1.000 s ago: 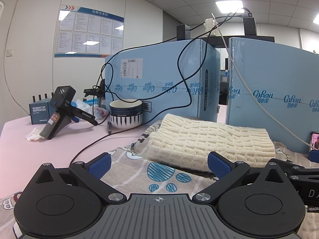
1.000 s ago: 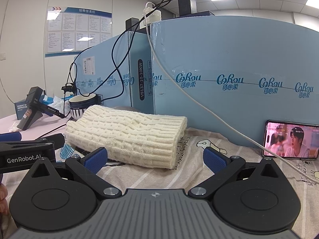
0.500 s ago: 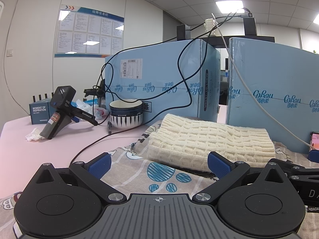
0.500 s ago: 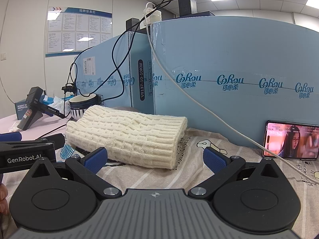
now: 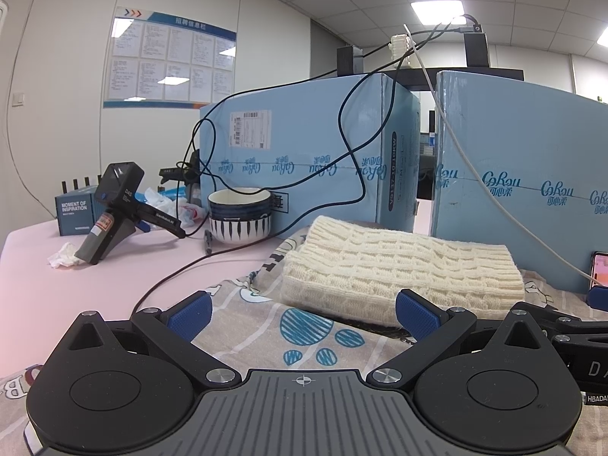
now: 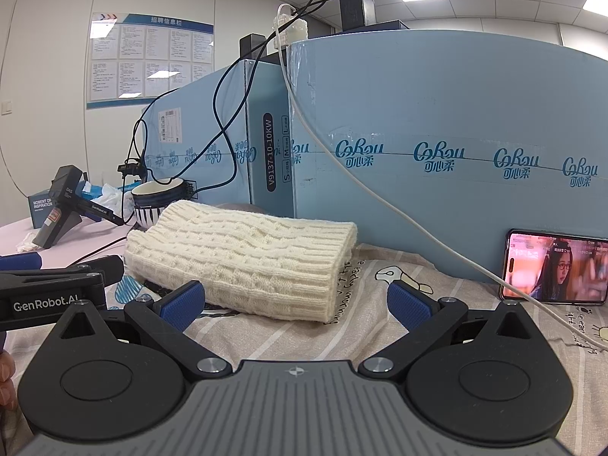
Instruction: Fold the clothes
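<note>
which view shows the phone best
The right wrist view. There the phone stands whole against the blue box, screen lit and facing the camera, a white cable crossing its left corner. The left wrist view catches only a sliver of it at the right edge.

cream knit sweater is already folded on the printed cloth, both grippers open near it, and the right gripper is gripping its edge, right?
Not quite. The right gripper grips nothing: the right wrist view shows its jaws apart with the cream knit sweater lying beyond them. The rest holds: the sweater lies folded on the printed cloth, and the left gripper is open too.
</note>
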{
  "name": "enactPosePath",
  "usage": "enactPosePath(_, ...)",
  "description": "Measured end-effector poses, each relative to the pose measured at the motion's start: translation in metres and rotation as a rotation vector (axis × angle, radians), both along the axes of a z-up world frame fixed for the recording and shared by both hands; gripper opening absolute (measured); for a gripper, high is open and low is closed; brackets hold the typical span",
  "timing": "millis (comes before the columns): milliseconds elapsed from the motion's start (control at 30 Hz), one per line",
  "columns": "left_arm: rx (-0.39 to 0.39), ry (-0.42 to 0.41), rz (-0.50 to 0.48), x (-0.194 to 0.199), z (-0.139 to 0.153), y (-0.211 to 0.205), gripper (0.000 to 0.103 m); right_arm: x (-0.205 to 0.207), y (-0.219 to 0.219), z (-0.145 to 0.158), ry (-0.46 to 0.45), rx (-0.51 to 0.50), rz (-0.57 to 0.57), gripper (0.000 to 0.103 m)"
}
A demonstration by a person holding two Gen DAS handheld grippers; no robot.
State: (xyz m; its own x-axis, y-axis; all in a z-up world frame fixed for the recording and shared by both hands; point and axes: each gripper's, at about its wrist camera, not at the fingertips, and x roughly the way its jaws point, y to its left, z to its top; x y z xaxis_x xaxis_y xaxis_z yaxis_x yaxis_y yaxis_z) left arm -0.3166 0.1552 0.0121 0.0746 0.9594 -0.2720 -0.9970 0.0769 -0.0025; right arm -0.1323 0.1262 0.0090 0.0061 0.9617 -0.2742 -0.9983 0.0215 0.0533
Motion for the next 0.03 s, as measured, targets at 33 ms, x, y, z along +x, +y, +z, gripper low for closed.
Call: enactPosePath(33,0.0,0.0,0.0,0.0,-0.0001,0.0,0.103,0.0,0.0,0.0,0.0,0.0,0.0,0.103)
